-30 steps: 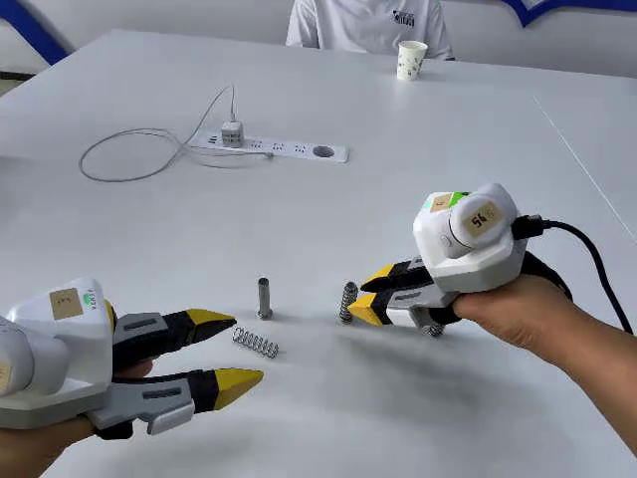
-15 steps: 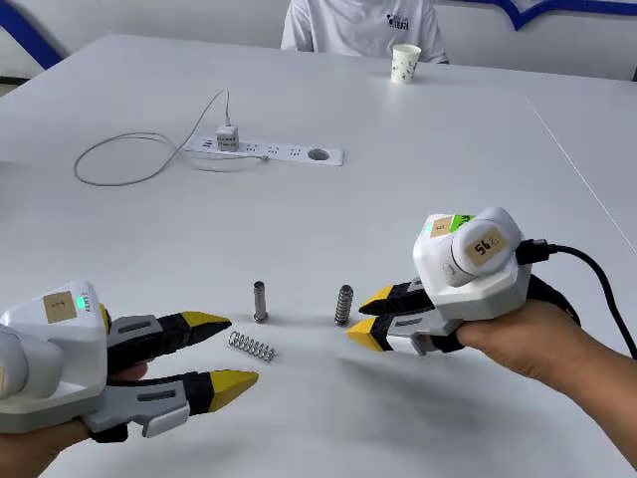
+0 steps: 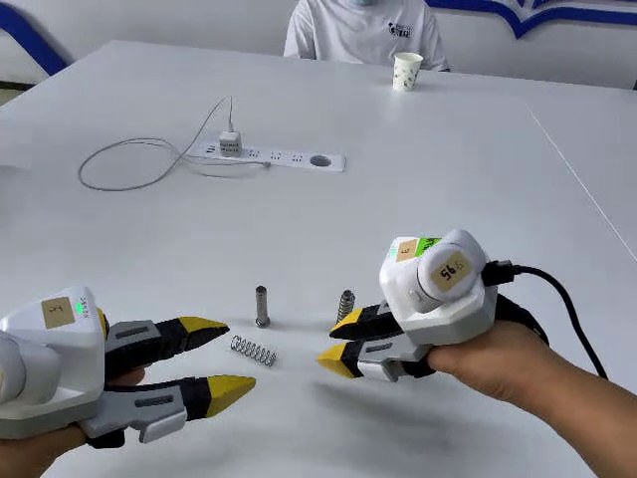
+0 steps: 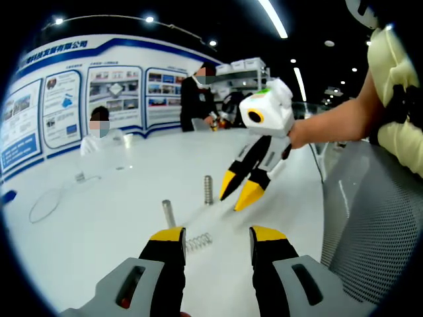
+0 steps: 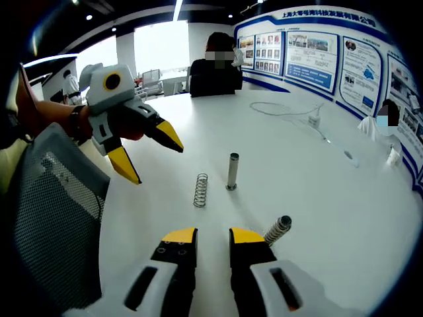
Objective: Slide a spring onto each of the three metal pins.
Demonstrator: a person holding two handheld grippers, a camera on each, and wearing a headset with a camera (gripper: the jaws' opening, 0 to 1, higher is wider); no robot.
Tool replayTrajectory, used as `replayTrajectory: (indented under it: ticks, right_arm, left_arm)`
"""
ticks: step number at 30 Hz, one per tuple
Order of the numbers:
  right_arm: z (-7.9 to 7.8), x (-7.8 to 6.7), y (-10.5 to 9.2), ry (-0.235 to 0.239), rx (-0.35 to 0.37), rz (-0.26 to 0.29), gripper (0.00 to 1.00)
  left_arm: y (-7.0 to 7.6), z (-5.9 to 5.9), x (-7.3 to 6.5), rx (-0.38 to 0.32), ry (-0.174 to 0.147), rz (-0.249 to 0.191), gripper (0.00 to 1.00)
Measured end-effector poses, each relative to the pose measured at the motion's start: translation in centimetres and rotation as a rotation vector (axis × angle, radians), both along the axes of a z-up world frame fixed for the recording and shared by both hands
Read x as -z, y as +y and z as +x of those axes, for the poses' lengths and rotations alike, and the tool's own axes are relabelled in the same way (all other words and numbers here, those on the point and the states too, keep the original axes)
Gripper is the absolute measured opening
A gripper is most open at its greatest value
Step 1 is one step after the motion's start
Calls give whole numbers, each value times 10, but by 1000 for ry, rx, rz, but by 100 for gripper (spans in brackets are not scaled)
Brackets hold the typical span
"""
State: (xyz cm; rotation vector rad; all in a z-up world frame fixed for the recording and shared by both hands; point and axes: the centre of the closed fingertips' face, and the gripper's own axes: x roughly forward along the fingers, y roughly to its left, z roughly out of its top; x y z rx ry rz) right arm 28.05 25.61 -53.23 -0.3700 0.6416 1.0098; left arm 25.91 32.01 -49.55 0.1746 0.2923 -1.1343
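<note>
The right gripper (image 3: 338, 342), white-bodied with black jaws tipped in yellow, carries a tan sticker with two handwritten digits that look like "56", beside a green sticker. Its jaws stand a narrow gap apart with nothing between them. The left gripper (image 3: 217, 358) bears a tan sticker too, its writing too small to read. Its jaws are spread wide and hold nothing.

Between the two grippers, toward the near edge of the white desk (image 3: 478, 159), a bare grey metal pin (image 3: 262, 306) stands upright. Just beside it, on the side of the desk's right edge, a second metal pin (image 3: 345, 304) stands with a coil spring on it, close to the right gripper's tips. A loose steel coil spring (image 3: 254, 350) lies flat just nearer than the bare pin.

Toward the far edge stands a white paper cup with a green pattern (image 3: 405, 72); its contents cannot be seen. A white power strip (image 3: 279, 156) with a white charger (image 3: 230, 140) plugged in lies toward the far left corner.
</note>
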Motion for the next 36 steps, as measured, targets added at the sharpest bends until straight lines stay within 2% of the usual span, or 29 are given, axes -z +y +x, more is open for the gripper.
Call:
replayTrajectory:
  ticks: [5, 17, 29, 36]
  right_arm:
    - [2, -1, 16, 0, -13, 19, 20]
    - [6, 11, 44, 14, -28, 36, 20]
    - [10, 25, 54, 25, -14, 14, 18]
    - [11, 28, 54, 21, -3, 4, 16]
  left_arm:
    - [0, 0, 1, 0, 1, 1, 39]
    - [2, 1, 3, -6, 3, 0, 39]
    - [2, 2, 3, -10, 3, -1, 39]
    - [4, 1, 5, -12, 7, 1, 39]
